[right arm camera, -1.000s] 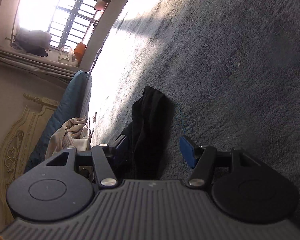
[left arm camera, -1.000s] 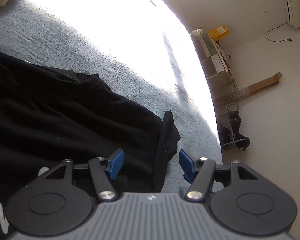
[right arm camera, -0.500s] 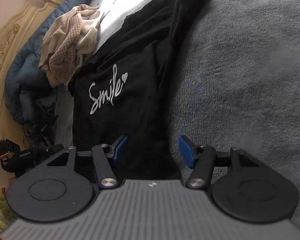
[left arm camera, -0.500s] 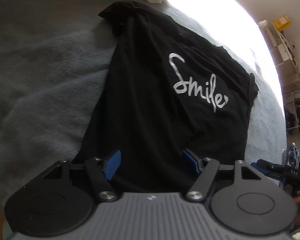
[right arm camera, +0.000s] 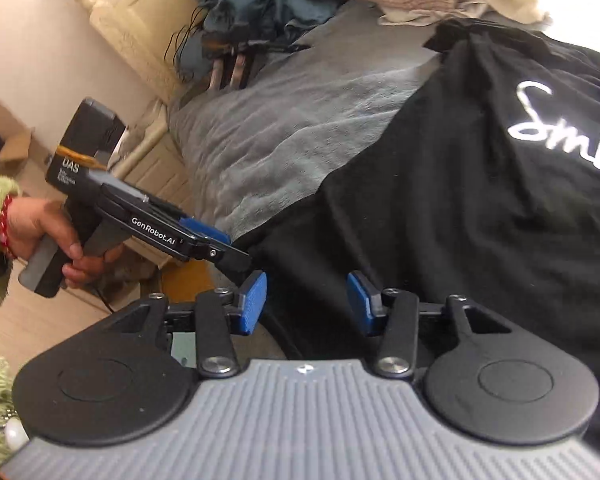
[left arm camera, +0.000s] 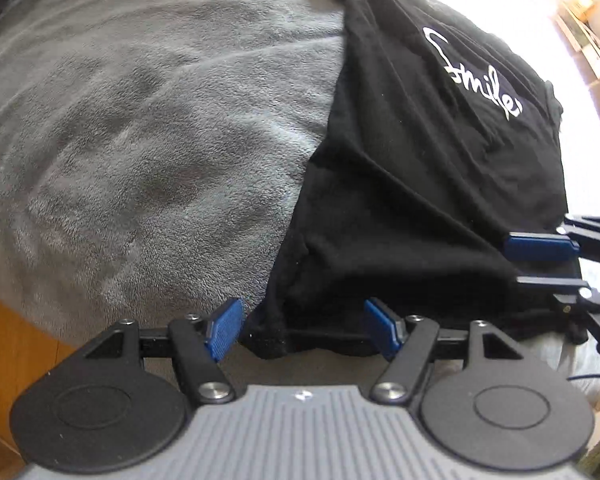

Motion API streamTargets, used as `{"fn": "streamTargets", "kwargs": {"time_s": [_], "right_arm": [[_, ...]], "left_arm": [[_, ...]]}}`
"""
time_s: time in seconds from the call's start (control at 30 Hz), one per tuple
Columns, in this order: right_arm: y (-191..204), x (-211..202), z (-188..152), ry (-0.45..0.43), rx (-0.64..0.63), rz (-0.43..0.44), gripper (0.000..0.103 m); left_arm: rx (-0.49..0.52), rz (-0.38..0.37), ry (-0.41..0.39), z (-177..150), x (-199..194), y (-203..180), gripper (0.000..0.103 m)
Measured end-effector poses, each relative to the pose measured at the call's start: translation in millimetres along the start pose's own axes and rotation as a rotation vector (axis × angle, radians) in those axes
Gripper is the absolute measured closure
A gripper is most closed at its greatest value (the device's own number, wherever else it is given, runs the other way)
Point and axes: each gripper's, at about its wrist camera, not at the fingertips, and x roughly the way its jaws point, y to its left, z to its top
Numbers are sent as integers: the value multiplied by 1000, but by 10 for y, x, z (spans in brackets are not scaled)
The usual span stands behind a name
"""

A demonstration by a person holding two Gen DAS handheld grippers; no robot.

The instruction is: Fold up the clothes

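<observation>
Left wrist view: left gripper (left arm camera: 303, 328) points down at the near hem of the black T-shirt (left arm camera: 420, 184), jaws spread wide, hem corner bunched between the blue pads, pads not pressing it. Shirt runs ahead and to the right of the tool over the grey blanket (left arm camera: 140, 140); white "Smile" print (left arm camera: 472, 76) far right. Right gripper (left arm camera: 540, 262) enters at right edge, over the hem. Half a second ago the shirt lay flat and centred ahead of the tool; now it sits further right, creased, tool closer to the hem.

Right wrist view: right gripper (right arm camera: 307, 304) jaws closing, black cloth between the pads, no clamp visible yet. Shirt fills ahead and right. Left gripper (right arm camera: 236, 254), in the person's hand (right arm camera: 56, 236), is just left of the tool at the hem corner. Earlier the view looked along the blanket with the shirt to the left.
</observation>
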Motion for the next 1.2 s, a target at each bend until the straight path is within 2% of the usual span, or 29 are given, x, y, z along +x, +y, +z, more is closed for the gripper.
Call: {"fn": "streamTargets", "kwargs": {"time_s": [0.1, 0.23, 0.33, 0.4, 0.53, 0.57, 0.6, 0.67, 0.8, 0.87, 1.0, 1.1, 1.2], "right_arm": [[181, 199, 52, 45, -53, -53, 78], [297, 421, 160, 87, -97, -120, 80], [372, 664, 247, 124, -170, -161, 80], [414, 792, 292, 157, -216, -164, 79], [387, 887, 381, 159, -168, -168, 79], [361, 890, 397, 156, -134, -171, 79], [337, 886, 410, 153, -105, -176, 79], [300, 854, 426, 146, -59, -195, 78], [318, 753, 411, 119, -37, -174, 78], [390, 740, 372, 114, -68, -151, 78], [628, 744, 266, 114, -187, -132, 76], [872, 797, 175, 91, -328, -126, 73], [1064, 966, 66, 83, -476, -172, 73]], "left_arm": [[90, -32, -6, -1, -4, 31, 34], [170, -105, 7, -21, -4, 104, 36], [200, -160, 13, -21, 22, 179, 43], [218, -191, 9, -22, 52, 221, 51], [240, -220, 0, -34, 159, 252, 69], [226, -214, -3, -36, 175, 266, 85], [191, -219, -3, -31, 181, 300, 97], [58, -285, -1, -9, 159, 436, 98], [-372, -512, 1, -59, 166, 897, 98], [-520, -587, 15, -106, 267, 1086, 98], [-669, -670, 44, -90, 394, 1261, 98], [-715, -703, 83, -99, 464, 1261, 98], [-763, -735, 127, -88, 548, 1227, 99]]}}
